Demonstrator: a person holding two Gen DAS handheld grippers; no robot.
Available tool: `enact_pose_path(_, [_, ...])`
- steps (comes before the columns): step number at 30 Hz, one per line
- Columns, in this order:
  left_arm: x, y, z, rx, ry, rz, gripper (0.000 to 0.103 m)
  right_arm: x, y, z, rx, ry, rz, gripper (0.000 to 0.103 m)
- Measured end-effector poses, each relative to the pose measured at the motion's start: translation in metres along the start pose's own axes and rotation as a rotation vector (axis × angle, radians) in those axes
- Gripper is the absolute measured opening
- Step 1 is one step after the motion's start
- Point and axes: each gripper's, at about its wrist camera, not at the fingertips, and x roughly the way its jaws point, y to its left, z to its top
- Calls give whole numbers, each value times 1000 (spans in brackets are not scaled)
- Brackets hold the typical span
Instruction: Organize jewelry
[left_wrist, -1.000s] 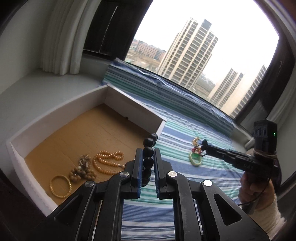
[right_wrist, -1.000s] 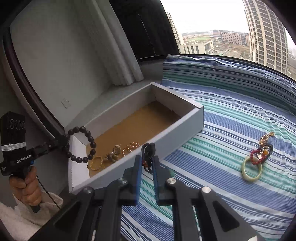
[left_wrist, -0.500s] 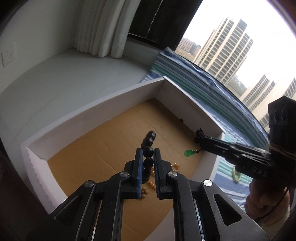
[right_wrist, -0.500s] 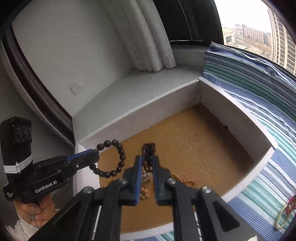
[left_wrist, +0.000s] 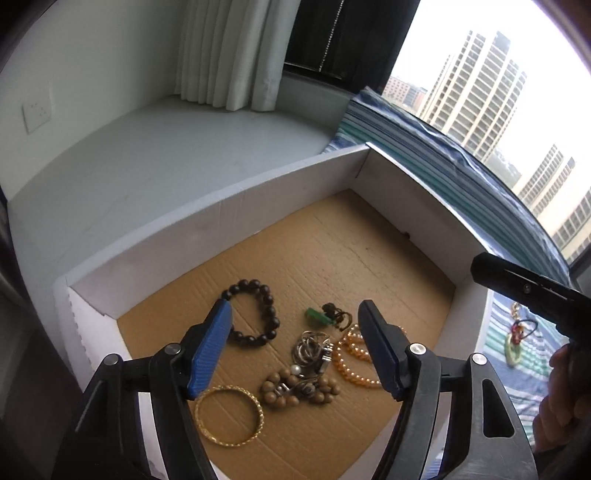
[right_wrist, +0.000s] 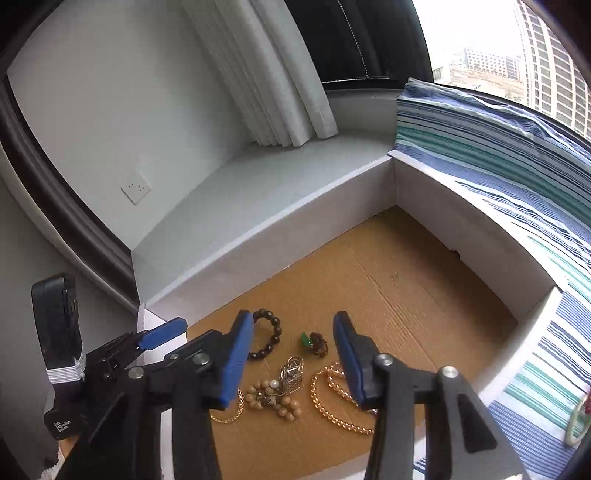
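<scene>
Hovering above the white box, the left gripper has its blue pads spread wide and holds nothing. Going from left to right in the left wrist view, a gold bangle lies at about seven o'clock on the cardboard floor, and a dark bead bracelet lies at about ten o'clock from the middle of the pile. Next come a brown bead bracelet, a silver tangle, a small green pendant on a dark cord, and an orange pearl string at about three o'clock. All pieces lie close together at the near end of the box, I judge because they are simply dropped there, so the far end is bare.

The right gripper is also wide apart and empty, over the same pile. To the right, outside the box, a pale green bangle and a red and gold piece lie on the striped cloth; these seem not yet collected.

White curtains hang at twelve o'clock, a wall socket sits at the left, and tall buildings show through the window.
</scene>
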Motion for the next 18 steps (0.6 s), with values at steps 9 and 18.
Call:
enact_pose_path(9, [-56, -81, -51, 145, -82, -150, 94, -92, -28, -97, -48, -96, -250, 59])
enact_pose_path(18, [-48, -172, -114, 275, 25, -315, 95, -160, -107, -213, 125, -81, -499, 60])
